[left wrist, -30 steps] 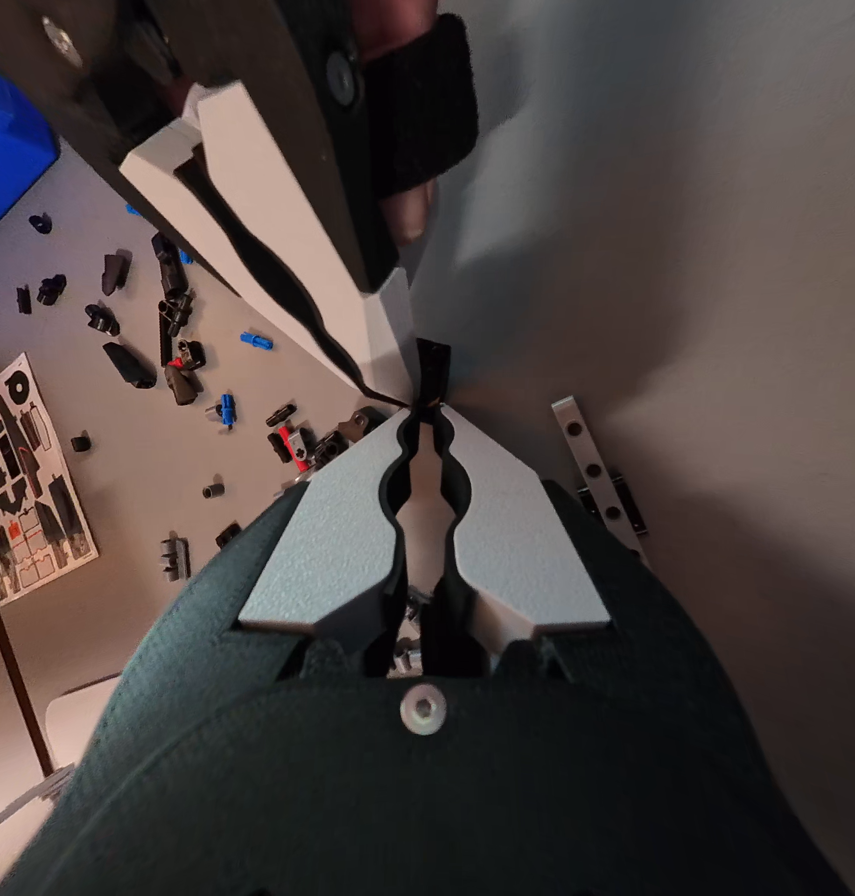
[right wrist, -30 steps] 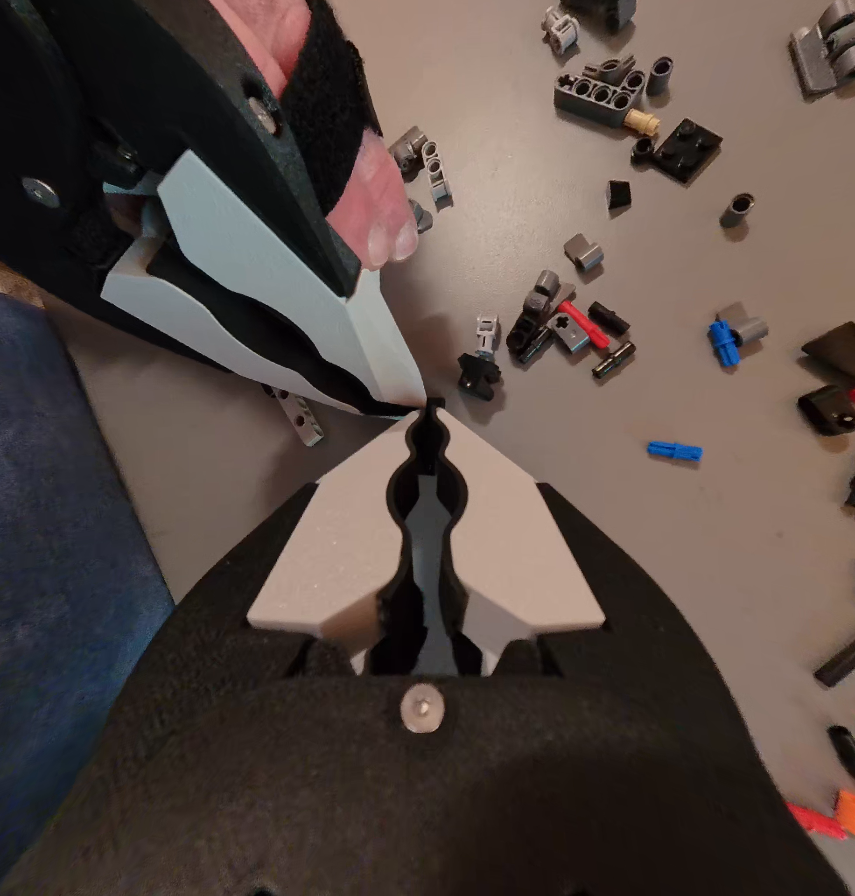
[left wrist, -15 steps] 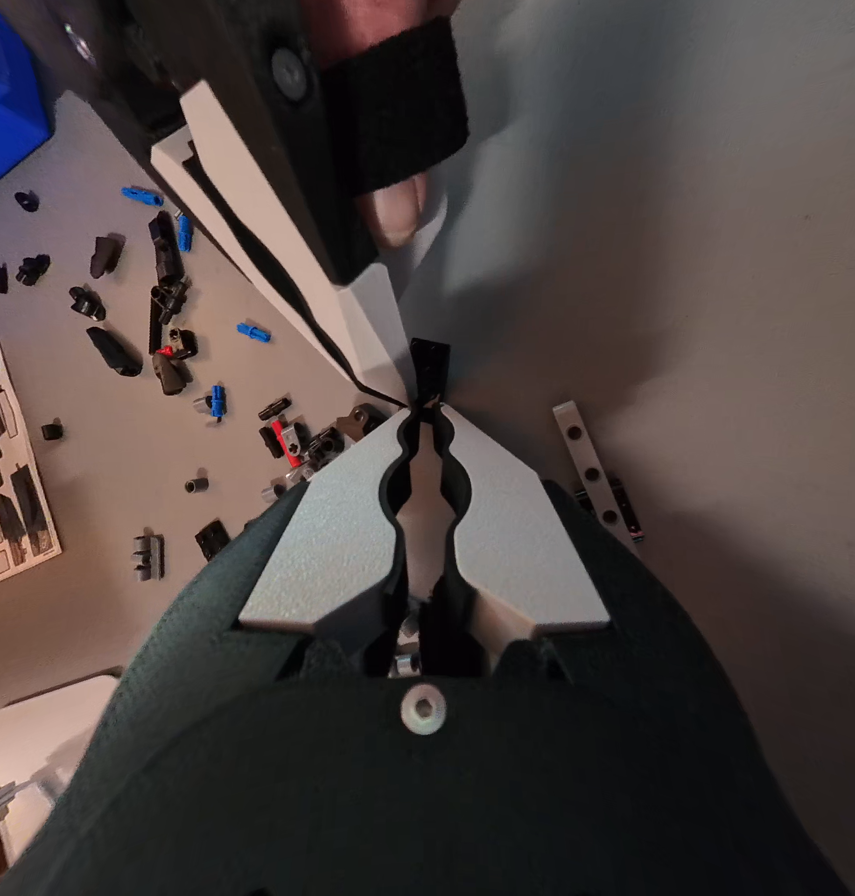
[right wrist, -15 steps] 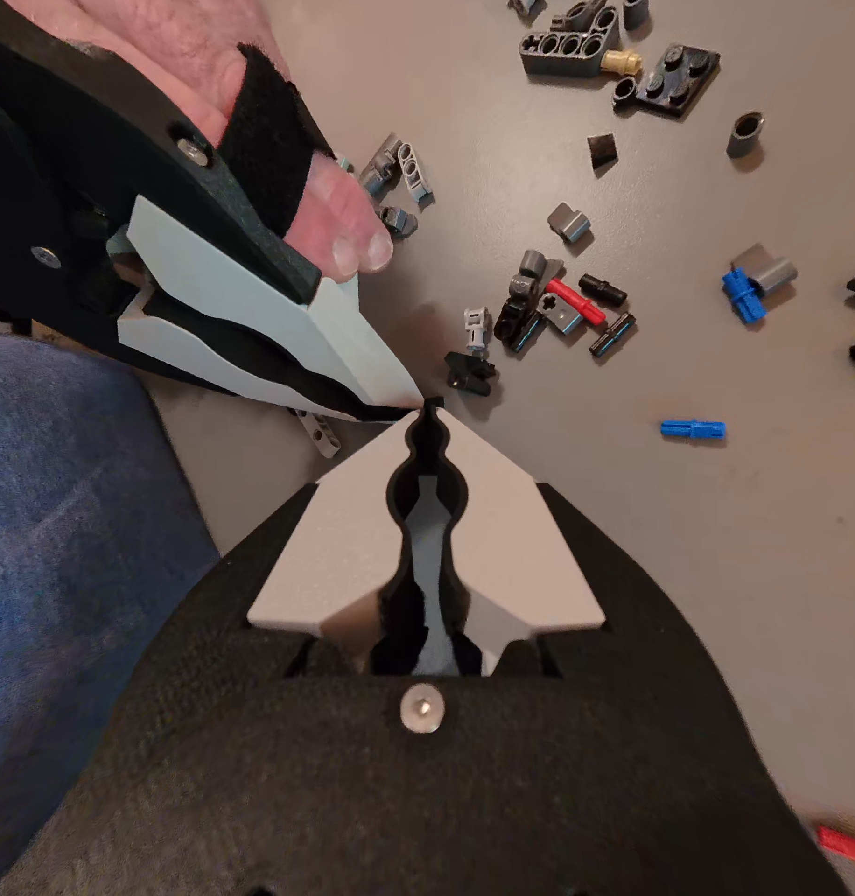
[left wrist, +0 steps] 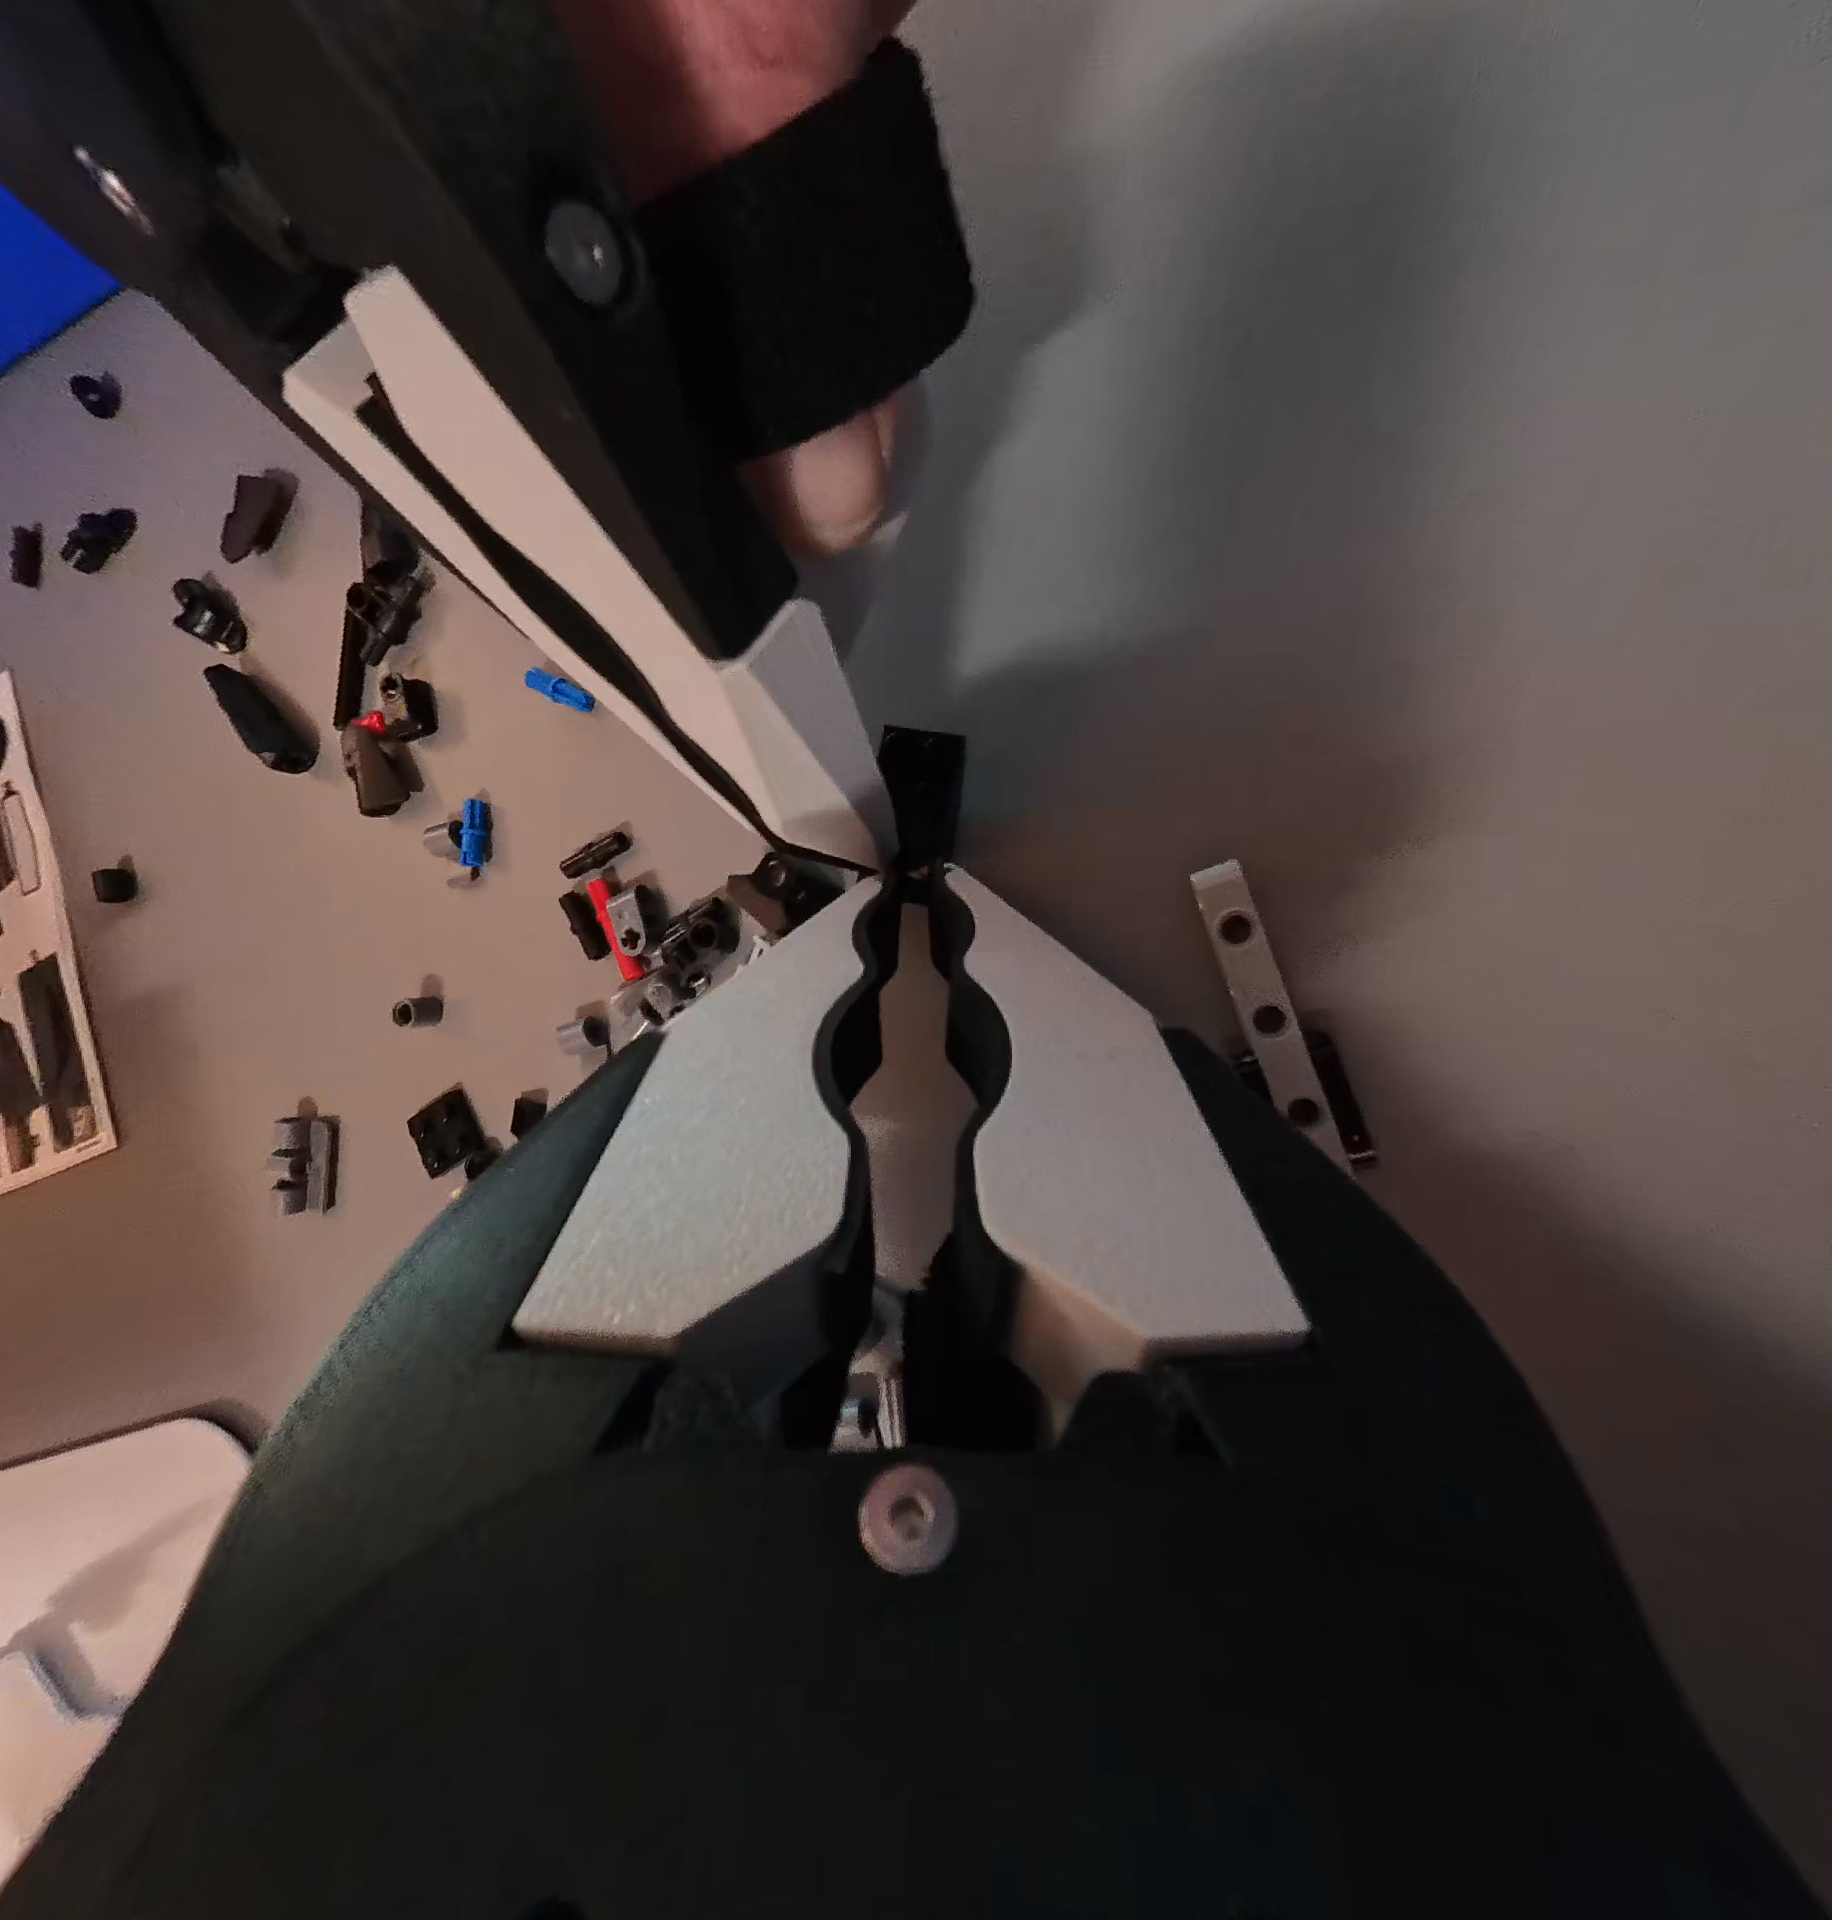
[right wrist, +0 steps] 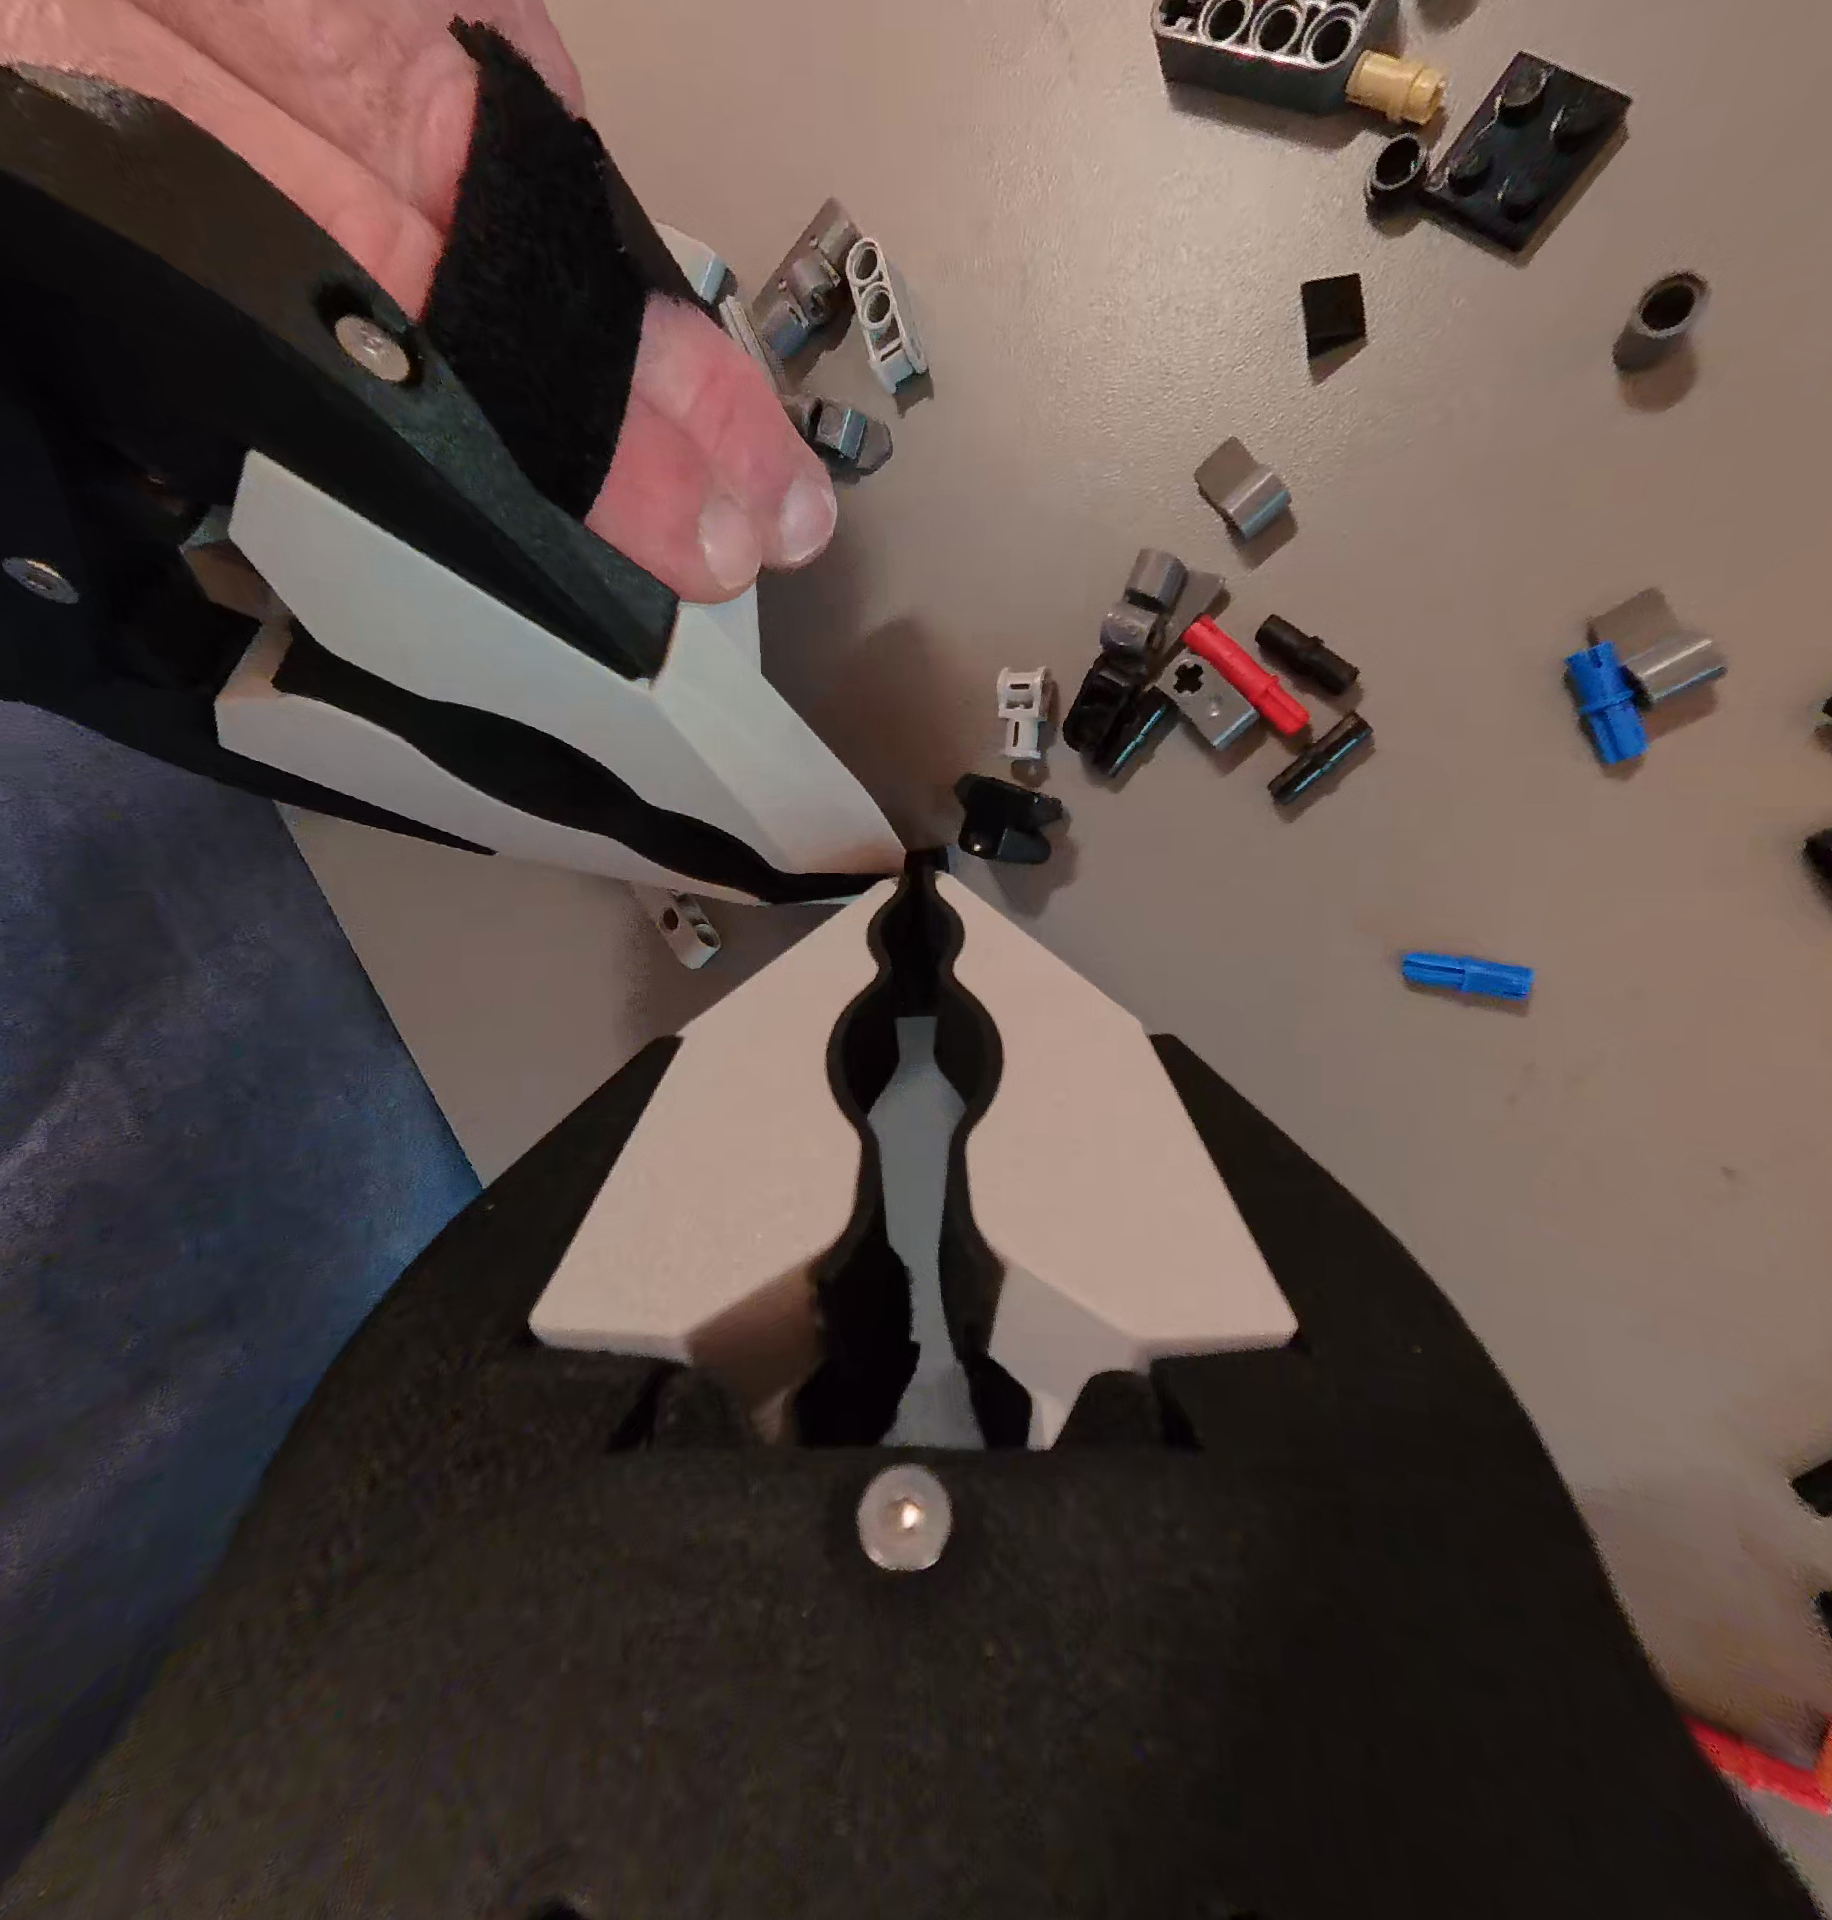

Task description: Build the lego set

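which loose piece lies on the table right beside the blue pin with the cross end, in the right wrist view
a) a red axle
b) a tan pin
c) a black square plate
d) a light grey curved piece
d: the light grey curved piece touches the blue pin with the cross end; the tan pin, black square plate and red axle all lie apart from it.
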`<state>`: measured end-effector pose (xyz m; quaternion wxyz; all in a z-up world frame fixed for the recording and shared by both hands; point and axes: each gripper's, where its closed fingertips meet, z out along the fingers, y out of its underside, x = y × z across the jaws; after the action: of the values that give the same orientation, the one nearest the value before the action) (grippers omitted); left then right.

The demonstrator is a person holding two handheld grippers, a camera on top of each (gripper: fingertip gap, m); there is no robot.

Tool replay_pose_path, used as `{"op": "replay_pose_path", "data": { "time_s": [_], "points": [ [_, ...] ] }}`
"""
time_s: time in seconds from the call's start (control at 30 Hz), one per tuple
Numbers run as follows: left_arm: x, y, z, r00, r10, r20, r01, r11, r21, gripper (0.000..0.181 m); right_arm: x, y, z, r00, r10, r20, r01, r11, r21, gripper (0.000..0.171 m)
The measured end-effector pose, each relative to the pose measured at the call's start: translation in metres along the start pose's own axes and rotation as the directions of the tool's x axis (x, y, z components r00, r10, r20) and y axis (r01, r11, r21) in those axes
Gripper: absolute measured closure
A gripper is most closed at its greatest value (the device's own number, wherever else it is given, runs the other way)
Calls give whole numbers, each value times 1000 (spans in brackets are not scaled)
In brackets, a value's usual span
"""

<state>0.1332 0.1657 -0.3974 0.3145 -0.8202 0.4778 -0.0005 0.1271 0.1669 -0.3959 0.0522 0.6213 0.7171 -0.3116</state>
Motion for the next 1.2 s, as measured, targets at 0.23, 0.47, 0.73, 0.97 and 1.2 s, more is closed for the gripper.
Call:
{"op": "replay_pose_path", "data": {
  "time_s": [0.23, 0.47, 0.73, 0.97, 1.2],
  "points": [
    [-5, -2, -2, 995, 36, 90, -37, 999, 9, 178, 0, 0, 0, 999, -33, -11, 33, 999, 7, 171],
    [-5, 0, 0, 1000, -5, 27, 5, 1000, 16, 181, 0, -1, 0, 1000, -25, 6, 25, 999, 46, 171],
    [-4, 0, 0, 995, -96, -37, 98, 994, 46, 181, 0, 0, 0, 999, -28, -15, 28, 1000, -7, 171],
    [-4, 0, 0, 992, -113, -52, 116, 992, 57, 181, 5, -2, -3, 999, -32, -39, 33, 999, 35, 171],
    [-7, 1, 0, 990, -130, -46, 133, 989, 64, 181, 6, 8, -32, 997, -38, -74, 49, 985, 164, 171]
  ]
}}
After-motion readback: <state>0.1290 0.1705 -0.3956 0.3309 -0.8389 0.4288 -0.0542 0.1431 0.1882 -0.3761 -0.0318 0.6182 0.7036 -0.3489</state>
